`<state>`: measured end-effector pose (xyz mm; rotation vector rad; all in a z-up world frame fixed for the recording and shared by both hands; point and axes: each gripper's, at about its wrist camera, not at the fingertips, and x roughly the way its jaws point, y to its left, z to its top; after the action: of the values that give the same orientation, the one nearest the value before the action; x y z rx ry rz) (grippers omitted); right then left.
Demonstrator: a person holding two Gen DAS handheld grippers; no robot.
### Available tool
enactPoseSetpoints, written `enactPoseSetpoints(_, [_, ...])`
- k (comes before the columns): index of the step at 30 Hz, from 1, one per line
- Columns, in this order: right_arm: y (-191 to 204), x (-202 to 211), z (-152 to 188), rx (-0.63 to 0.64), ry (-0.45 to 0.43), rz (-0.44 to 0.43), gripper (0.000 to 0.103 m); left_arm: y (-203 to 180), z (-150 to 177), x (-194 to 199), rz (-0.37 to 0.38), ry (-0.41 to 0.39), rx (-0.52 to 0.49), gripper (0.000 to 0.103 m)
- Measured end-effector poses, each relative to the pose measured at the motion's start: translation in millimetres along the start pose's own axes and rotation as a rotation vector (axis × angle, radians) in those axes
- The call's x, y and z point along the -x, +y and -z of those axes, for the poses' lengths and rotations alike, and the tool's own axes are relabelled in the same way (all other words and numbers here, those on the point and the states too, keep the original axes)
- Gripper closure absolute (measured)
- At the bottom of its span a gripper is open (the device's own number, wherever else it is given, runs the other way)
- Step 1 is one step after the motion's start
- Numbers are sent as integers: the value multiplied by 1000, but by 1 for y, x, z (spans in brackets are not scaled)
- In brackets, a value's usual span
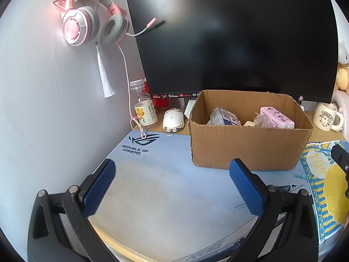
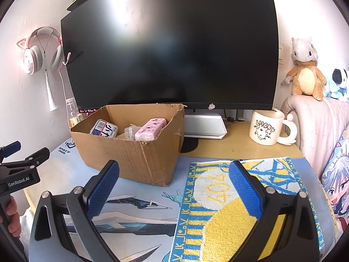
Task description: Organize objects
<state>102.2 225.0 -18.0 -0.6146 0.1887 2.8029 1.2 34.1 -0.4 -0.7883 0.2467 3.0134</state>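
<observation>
The left gripper [image 1: 172,187] hovers over the blue desk mat [image 1: 157,174], its fingers [image 1: 100,187] spread and empty. The right gripper [image 2: 174,190] hangs above the yellow-and-blue towel [image 2: 218,207], fingers likewise spread around nothing. Beyond them the cardboard box [image 2: 130,152] sits on the mat, holding a pink case [image 2: 150,128] and a barcoded tin [image 2: 104,130]. A mug [image 2: 266,128] stands farther back on the counter [image 2: 229,146], before the dark monitor [image 2: 170,48].
</observation>
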Motion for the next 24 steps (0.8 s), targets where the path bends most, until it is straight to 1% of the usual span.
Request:
enactPoseSetpoints(9, [2, 0, 1, 18, -1, -12, 0, 3, 0, 0, -3, -3, 6, 0])
enactPoseSetpoints(16, [6, 0, 2, 48, -7, -3, 0, 5, 0, -2, -1, 3, 16, 0])
enactPoseSetpoints(21, [3, -2, 2, 22, 17, -22, 0, 6, 1, -2, 0, 5, 19, 0])
enactPoseSetpoints(24, [0, -3, 2, 16, 15, -16, 0, 5, 1, -3, 2, 11, 18, 0])
